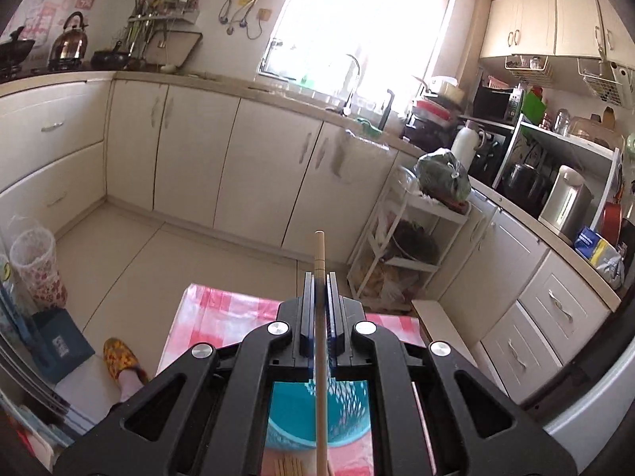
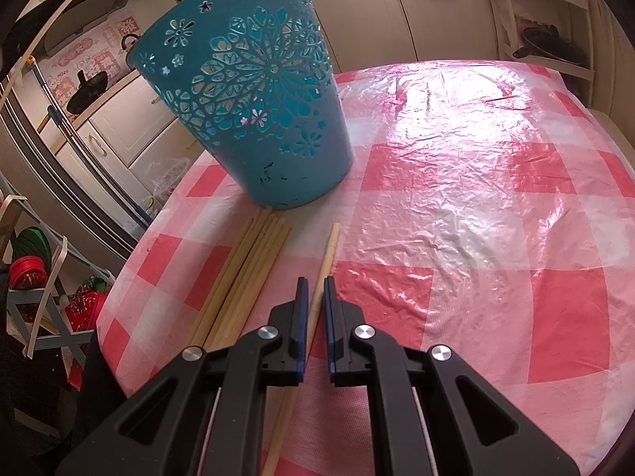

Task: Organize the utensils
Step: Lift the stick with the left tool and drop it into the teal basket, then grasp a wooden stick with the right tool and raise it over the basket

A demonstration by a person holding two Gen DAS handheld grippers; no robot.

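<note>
My left gripper (image 1: 320, 277) is shut on a pale wooden chopstick (image 1: 320, 250), held high above the table. The stick's tip pokes out past the fingers and its long end hangs down over the blue cut-out basket (image 1: 293, 412). In the right wrist view that basket (image 2: 258, 91) stands upright at the table's far left. A bundle of several chopsticks (image 2: 246, 273) lies in front of it. My right gripper (image 2: 316, 283) is low over the table, shut on a lone chopstick (image 2: 330, 250) that lies beside the bundle and runs back under the fingers.
The table wears a red-and-white checked plastic cloth (image 2: 476, 198), bare to the right of the basket. A foot in a yellow slipper (image 1: 119, 357) stands left of the table. A white shelf trolley (image 1: 412, 238) and cream cabinets (image 1: 190, 150) lie beyond.
</note>
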